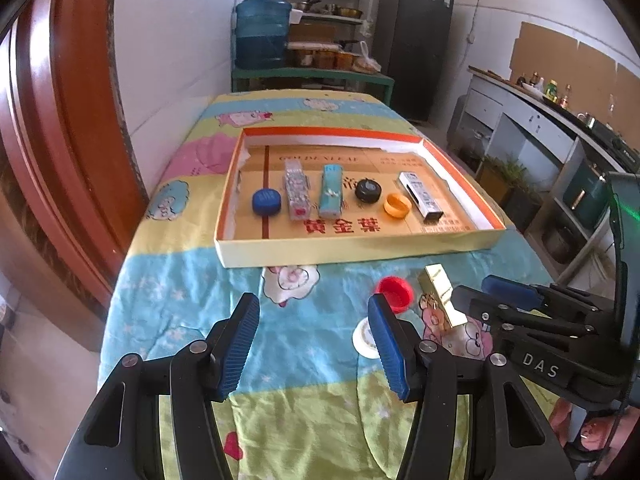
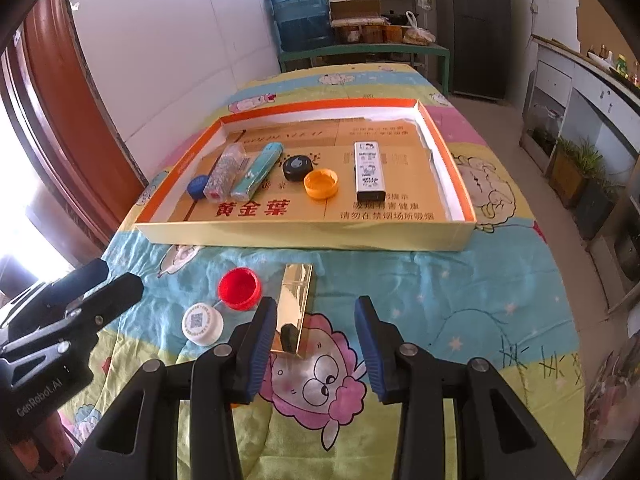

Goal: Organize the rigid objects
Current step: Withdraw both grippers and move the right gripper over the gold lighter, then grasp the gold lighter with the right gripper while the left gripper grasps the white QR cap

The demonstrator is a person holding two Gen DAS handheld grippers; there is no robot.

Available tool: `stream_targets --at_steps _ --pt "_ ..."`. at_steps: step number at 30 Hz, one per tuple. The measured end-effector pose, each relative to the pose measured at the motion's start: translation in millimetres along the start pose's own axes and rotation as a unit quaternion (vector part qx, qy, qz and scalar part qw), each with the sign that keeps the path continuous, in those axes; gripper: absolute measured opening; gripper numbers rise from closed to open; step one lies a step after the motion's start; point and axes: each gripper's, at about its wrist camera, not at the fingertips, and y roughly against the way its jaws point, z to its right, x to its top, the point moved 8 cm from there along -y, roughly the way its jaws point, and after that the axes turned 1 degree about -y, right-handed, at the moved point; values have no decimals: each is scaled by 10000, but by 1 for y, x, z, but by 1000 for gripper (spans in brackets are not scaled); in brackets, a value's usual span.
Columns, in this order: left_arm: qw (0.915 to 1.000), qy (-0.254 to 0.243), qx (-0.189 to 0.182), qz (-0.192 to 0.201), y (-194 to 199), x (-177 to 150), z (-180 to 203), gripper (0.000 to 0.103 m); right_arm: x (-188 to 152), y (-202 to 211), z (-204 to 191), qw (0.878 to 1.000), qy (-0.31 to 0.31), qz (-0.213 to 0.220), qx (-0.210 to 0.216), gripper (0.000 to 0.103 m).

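— Where are the two tools pointing?

— Both slant down at the near end of the worktop. The left hand-held gripper has its jaws standing apart with only the cartoon cloth between them. Its right-side finger sits in front of the white cap and just beside the red cap.

— And the other one?

— The right hand-held gripper is parted a little narrower, also holding nothing. The gold box lies flat with its near end just inside the left-side finger; whether they touch, I can't tell.

— So three things are outside the tray?

— Yes, red cap, white cap and gold box, close together in front of the shallow cardboard tray. Inside it lie a blue cap, a glittery box, a teal box, a black cap, an orange cap and a white box, in a loose row.
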Motion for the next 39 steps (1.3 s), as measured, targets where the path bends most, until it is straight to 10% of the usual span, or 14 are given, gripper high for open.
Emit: stream_targets --at_steps 23,30,39 --pt "9998 5 -107 -145 -14 -10 2 58 -3 -32 -18 9995 275 -125 -87 40" --pt "9996 79 -186 -179 -18 -14 -1 58 -4 -30 -15 9997 221 -117 -68 18" --pt "9981 -184 -477 -337 -27 -20 25 58 -6 -22 -3 9999 124 -37 -114 18"
